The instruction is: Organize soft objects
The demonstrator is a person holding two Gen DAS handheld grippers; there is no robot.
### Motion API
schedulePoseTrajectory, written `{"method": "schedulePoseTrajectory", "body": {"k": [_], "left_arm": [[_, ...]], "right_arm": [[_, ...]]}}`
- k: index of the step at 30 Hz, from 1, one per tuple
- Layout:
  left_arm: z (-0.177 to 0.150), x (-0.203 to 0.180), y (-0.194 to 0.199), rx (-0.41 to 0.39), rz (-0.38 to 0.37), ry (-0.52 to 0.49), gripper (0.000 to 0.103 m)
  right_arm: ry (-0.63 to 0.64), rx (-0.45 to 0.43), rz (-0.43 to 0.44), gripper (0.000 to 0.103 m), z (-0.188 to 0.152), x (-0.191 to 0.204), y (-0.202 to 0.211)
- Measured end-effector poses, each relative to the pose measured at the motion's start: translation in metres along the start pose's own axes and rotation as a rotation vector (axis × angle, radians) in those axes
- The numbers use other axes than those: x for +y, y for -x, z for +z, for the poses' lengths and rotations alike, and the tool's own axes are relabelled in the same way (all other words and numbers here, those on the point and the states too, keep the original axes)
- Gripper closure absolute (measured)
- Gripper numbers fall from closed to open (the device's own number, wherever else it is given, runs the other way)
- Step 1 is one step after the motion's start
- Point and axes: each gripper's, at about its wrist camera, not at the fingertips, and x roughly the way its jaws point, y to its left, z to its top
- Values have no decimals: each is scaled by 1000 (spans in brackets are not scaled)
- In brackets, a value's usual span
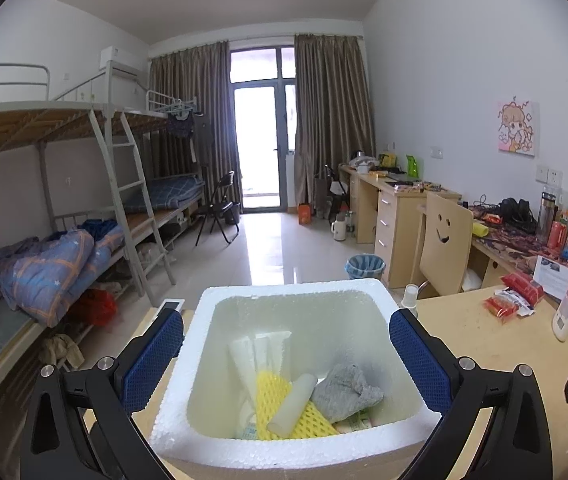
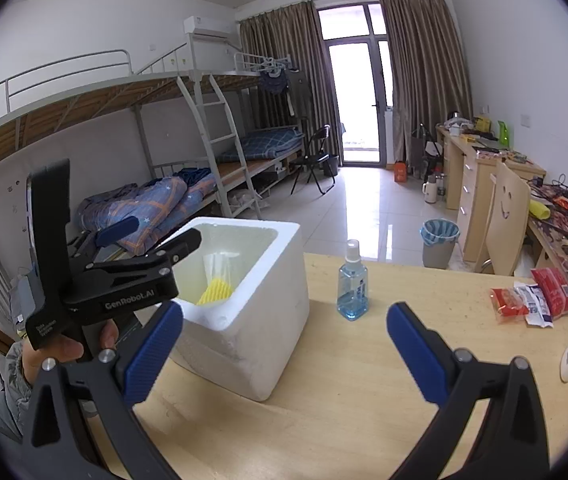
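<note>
Only the left wrist view showed the grey cloth (image 1: 345,392) lying inside the foam box (image 1: 367,292), below the wide-open, empty left gripper (image 1: 285,344); the right gripper (image 2: 284,344), equally spread and empty, hung over the wooden table (image 2: 347,380) in a dormitory room.

The foam box (image 2: 244,320) stands at the table's (image 2: 343,392) left edge — cloth (image 1: 345,392), net sleeve (image 1: 280,408) and roll (image 1: 291,406) inside; spray bottle (image 2: 352,288) just right, snack packets (image 2: 531,294) toward the right edge.
</note>
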Motion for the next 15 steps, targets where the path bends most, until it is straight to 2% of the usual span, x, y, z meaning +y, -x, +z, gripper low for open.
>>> {"method": "schedulePoseTrajectory", "body": {"k": [8,15], "left_arm": [[2,4,19,-14,6,10,0],[3,4,57,-43,-6,15,0]], "right_arm": [[7,-3,-8,0,0,4,4],[34,-44,-43,0,-2,14,27]]}}
